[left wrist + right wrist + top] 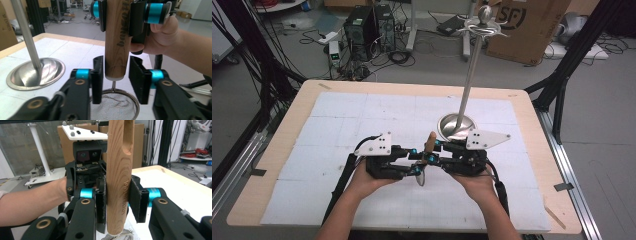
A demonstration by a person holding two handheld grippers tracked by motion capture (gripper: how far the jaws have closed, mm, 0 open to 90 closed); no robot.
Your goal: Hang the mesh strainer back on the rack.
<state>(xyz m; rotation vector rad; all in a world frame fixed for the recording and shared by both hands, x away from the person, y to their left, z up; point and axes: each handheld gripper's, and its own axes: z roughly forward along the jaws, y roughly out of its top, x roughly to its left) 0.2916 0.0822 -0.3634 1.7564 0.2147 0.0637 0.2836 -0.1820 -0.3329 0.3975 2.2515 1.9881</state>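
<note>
count: one mesh strainer with a round wooden handle [117,37]. one polished steel stand with a round dished base and a tall thin pole [455,125]. two black two-jaw claws with blue knuckles, left [418,162] and right [428,152]. one pale wood-edged counter [337,85] under white square mats. one brown cardboard box [532,30] on the floor behind.

A lab or workshop. Beyond the far edge of the surface [277,150], computer towers [369,27] sit on a bare grey floor [602,150] amid loose cables [312,35]. Cardboard boxes [527,30] stand far right, with black frame struts [572,55] alongside.
</note>
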